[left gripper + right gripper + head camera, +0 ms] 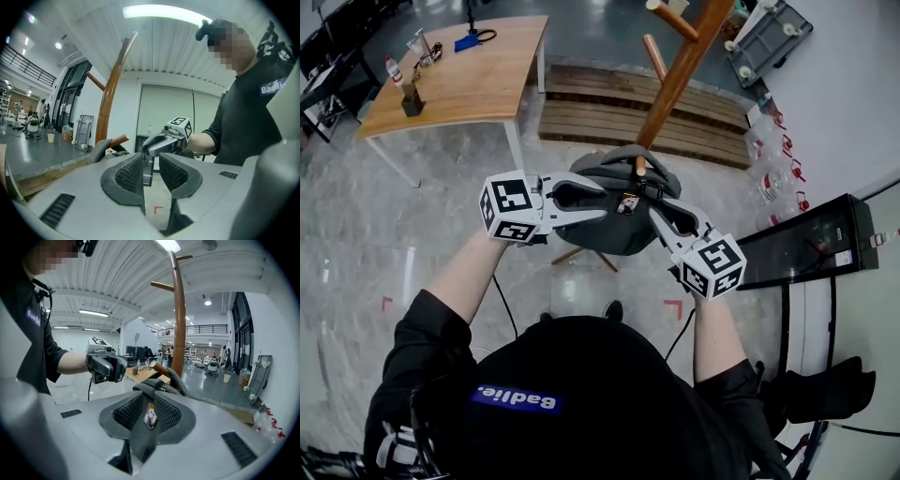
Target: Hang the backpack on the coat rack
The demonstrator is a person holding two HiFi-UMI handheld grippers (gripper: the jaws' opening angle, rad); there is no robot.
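A grey backpack (pixel 614 234) hangs in front of me, its top handle looped over a lower peg (pixel 640 167) of the brown wooden coat rack (pixel 680 75). My right gripper (pixel 654 206) is shut on the backpack's top fabric; the right gripper view shows grey cloth with a small tag (pixel 150 417) pinched between the pads. My left gripper (pixel 605 202) is at the backpack's left side. Its jaws stand slightly apart, and only floor shows through the gap (pixel 151 171). The handle (pixel 99 149) over the peg (pixel 118 139) lies just left of that gripper.
A wooden table (pixel 478 75) with a bottle and small items stands far left. A slatted wooden platform (pixel 619 108) lies behind the rack. A black cabinet (pixel 811 239) is at right, and a wheeled trolley (pixel 764 33) is at top right. The rack's feet (pixel 572 253) spread below the backpack.
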